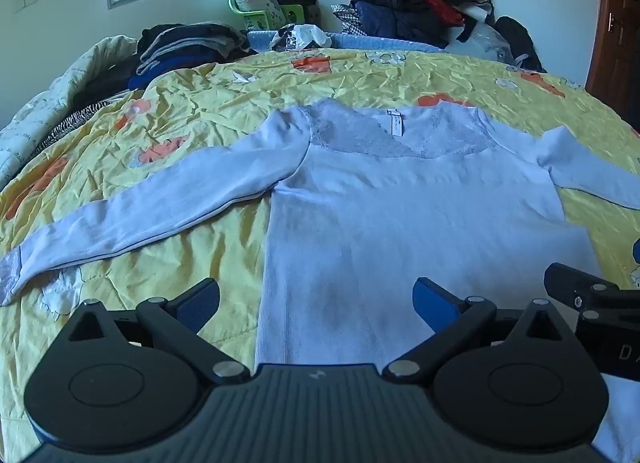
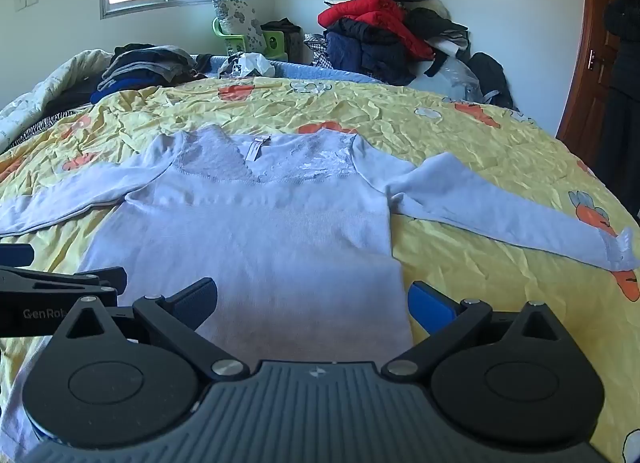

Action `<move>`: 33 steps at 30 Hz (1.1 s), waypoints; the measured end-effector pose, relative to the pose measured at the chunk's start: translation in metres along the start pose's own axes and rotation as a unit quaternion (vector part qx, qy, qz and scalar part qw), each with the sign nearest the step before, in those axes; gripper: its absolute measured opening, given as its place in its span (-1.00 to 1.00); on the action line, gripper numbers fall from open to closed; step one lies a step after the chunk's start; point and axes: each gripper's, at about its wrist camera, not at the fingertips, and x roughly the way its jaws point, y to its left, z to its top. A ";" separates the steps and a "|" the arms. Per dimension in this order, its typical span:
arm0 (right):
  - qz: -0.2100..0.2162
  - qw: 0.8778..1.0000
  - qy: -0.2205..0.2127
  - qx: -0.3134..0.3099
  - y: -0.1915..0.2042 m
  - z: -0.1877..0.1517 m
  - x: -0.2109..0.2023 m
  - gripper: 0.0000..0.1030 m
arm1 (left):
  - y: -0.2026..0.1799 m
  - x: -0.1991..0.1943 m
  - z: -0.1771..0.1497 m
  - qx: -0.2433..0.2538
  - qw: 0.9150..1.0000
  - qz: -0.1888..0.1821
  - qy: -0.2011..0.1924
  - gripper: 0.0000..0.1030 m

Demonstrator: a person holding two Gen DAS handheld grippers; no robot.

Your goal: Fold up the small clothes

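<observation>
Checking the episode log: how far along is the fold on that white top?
Done: the white long-sleeve top lies flat and spread on the yellow bedspread, both sleeves out to the sides, neck label showing. In hand: nothing; the left gripper and right gripper are open near the hem, gripping no fabric. Left: every fold; neither the left sleeve nor the right sleeve is turned in yet.

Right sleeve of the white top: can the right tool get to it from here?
Probably yes. The right sleeve lies flat and uncovered on the yellow bedspread, ahead-right of the open right tool, with nothing between them.
</observation>
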 end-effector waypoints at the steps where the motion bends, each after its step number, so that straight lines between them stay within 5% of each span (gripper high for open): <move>1: 0.001 1.000 -0.001 0.000 0.000 0.000 0.000 0.99 | 0.000 0.000 0.000 0.000 1.000 -0.001 0.000 1.00; 33: 0.002 1.000 0.003 -0.005 0.007 -0.004 0.002 0.99 | 0.000 0.000 -0.001 -0.003 1.000 -0.002 -0.003 1.00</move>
